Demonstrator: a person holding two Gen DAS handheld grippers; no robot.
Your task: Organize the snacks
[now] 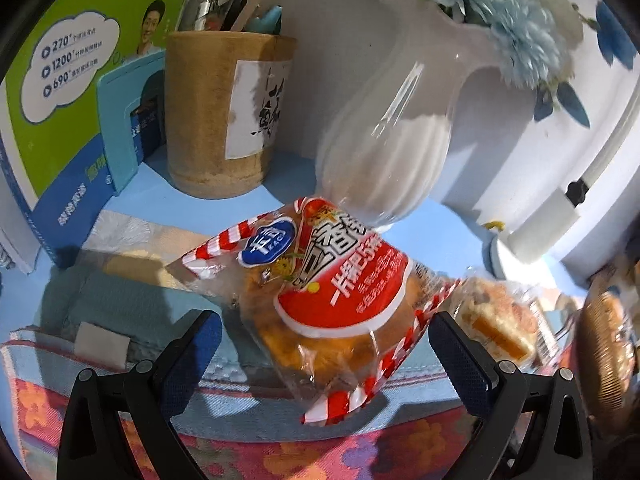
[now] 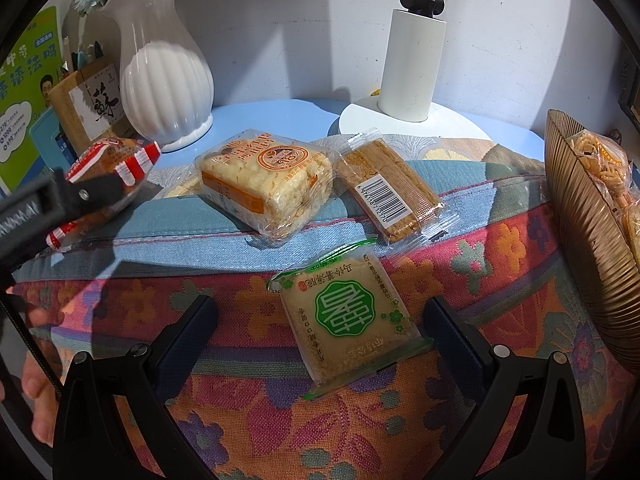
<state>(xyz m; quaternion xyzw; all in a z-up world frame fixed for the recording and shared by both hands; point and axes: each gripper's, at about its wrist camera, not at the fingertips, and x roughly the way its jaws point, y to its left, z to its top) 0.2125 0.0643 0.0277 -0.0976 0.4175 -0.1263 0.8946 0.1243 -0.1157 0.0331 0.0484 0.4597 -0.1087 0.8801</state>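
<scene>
A red-and-white wrapped bread snack (image 1: 320,304) lies on the cloth between the open jaws of my left gripper (image 1: 324,344); the jaws do not touch it. It also shows in the right wrist view (image 2: 108,164), with the left gripper (image 2: 86,192) beside it. My right gripper (image 2: 320,336) is open around a green-labelled biscuit pack (image 2: 344,316) that lies flat on the floral cloth. An orange-labelled rice cake pack (image 2: 268,184) and a clear pack of brown crackers (image 2: 392,188) lie further back. A golden ribbed bowl (image 2: 588,232) at the right holds several snacks (image 2: 604,160).
A white ribbed vase (image 2: 164,84) with blue flowers, a bamboo pen holder (image 1: 224,116), a green book (image 1: 80,64) and a white lamp base (image 2: 412,80) stand along the back wall. A floral cloth (image 2: 500,280) covers the blue table.
</scene>
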